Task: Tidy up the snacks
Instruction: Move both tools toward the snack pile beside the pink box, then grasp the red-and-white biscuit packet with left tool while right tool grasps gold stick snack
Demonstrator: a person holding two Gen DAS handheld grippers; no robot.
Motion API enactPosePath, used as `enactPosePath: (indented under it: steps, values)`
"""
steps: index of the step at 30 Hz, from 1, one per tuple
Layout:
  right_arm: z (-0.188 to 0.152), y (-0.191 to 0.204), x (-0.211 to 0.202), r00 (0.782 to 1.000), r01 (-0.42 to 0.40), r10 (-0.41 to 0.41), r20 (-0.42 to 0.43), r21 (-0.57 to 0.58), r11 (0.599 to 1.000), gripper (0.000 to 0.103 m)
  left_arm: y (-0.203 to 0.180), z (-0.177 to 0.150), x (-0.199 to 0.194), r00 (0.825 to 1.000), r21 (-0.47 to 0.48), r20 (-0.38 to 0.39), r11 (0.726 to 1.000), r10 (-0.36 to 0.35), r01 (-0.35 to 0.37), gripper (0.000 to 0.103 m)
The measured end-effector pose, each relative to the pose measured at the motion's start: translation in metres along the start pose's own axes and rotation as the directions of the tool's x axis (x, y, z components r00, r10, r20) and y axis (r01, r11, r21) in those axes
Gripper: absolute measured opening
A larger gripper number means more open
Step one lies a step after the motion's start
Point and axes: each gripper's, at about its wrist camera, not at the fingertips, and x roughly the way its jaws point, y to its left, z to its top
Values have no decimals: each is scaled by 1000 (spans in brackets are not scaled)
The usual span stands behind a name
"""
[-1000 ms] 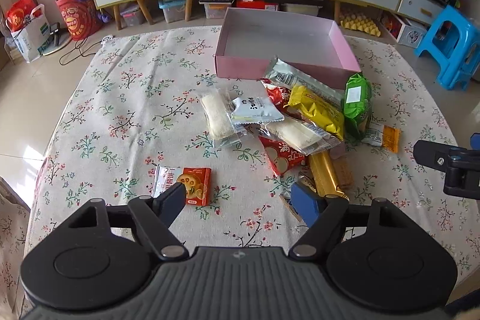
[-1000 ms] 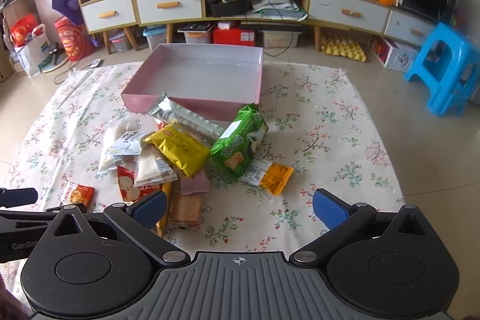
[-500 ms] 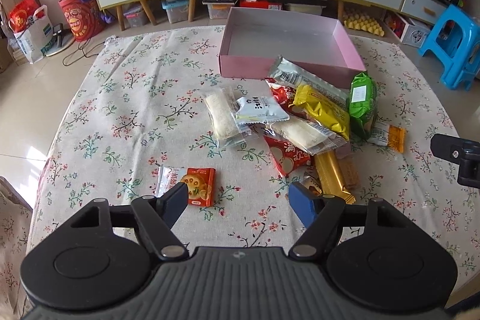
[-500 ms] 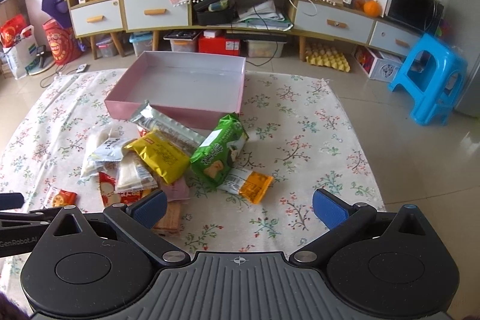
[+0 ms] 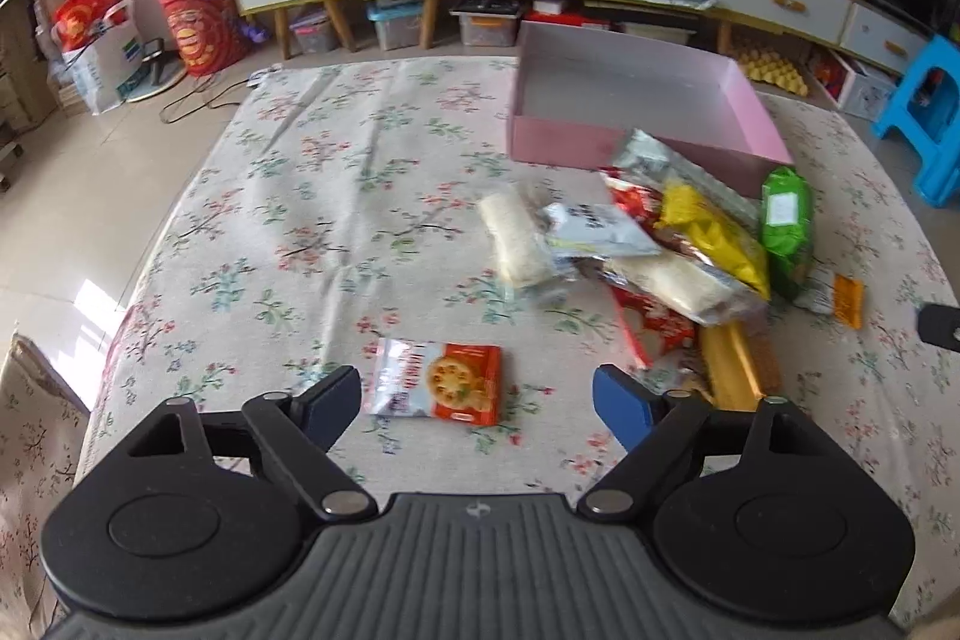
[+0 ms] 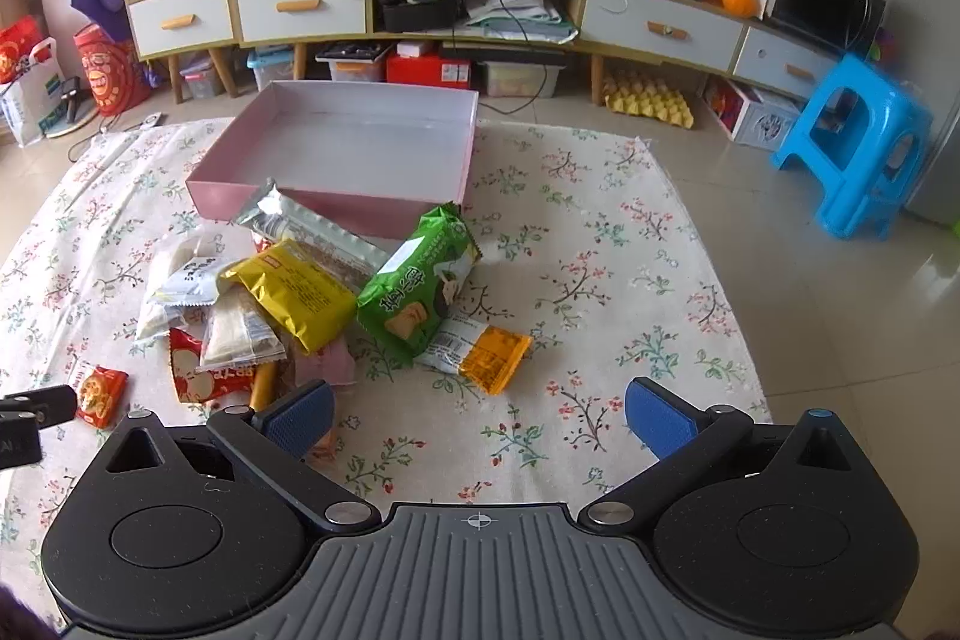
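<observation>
A pile of snack packets lies on the floral cloth in front of an empty pink box. In it are a green biscuit bag, a yellow packet, a silver packet and an orange-ended packet. A small red cracker packet lies apart, just ahead of my left gripper, whose jaws are opening with nothing between them. My right gripper hovers open near the orange-ended packet, holding nothing.
A floral cloth covers the table, whose edges drop to a tiled floor. Behind stand a low cabinet with drawers and a blue stool. Bags sit on the floor at the left.
My left gripper shifted left so the red cracker packet now sits between its fingers' line, and its jaws widened. My right gripper sank and drew back a little; the snacks stayed put.
</observation>
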Motion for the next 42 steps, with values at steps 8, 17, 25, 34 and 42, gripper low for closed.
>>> enactPosePath:
  steps: [8, 17, 25, 34, 42]
  values:
    - [1, -32, 23, 994, -67, 81, -72, 186, 980, 103, 41, -1, 20, 999, -100, -34, 995, 17, -20, 90]
    - [1, -14, 35, 980, -137, 162, -114, 202, 970, 103, 39, -5, 46, 991, -102, -130, 994, -43, 30, 85]
    - [-2, 4, 43, 960, -216, 243, -138, 181, 959, 103, 36, -9, 52, 991, -51, -131, 998, -38, 32, 83]
    - [-5, 19, 47, 946, -265, 288, -149, 153, 952, 99, 25, -5, 67, 990, -6, -141, 1000, -16, 15, 90]
    - [-5, 20, 52, 938, -283, 309, -157, 167, 945, 85, 32, -8, 74, 986, -30, -167, 999, -19, 14, 68]
